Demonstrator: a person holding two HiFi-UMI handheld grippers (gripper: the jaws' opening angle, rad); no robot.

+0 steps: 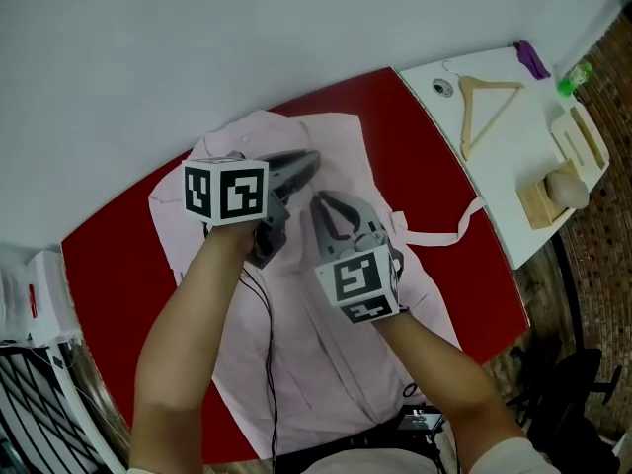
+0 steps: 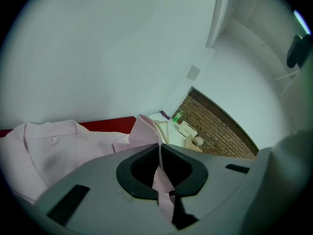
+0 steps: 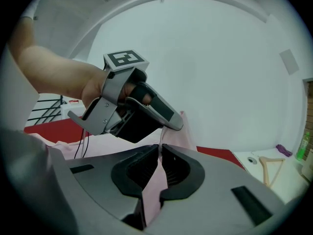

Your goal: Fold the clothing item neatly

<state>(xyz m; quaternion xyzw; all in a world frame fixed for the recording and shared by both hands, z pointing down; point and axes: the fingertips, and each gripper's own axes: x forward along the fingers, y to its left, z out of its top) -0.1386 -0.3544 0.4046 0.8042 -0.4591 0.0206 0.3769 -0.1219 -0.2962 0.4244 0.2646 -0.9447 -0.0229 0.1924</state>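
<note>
A pale pink shirt [image 1: 326,354] lies spread on the red table [image 1: 114,240], collar toward the far edge. Over its upper middle, my left gripper [image 1: 314,160] points right and is shut on a raised fold of the pink fabric [image 2: 146,131]. My right gripper [image 1: 319,200] points away from me just below it, also shut on a strip of the same fabric [image 3: 152,185]. In the right gripper view the left gripper [image 3: 178,126] sits directly ahead, its tips close above my right gripper [image 3: 160,147]. In the left gripper view the cloth runs through the left gripper [image 2: 159,145].
A white side table [image 1: 513,166] stands at the right with a wooden hanger [image 1: 484,107], a green bottle [image 1: 575,77], a purple item [image 1: 531,59] and wooden blocks [image 1: 558,191]. A thin white strip [image 1: 449,235] hangs off the red table's right edge. A black rack [image 1: 30,403] stands at lower left.
</note>
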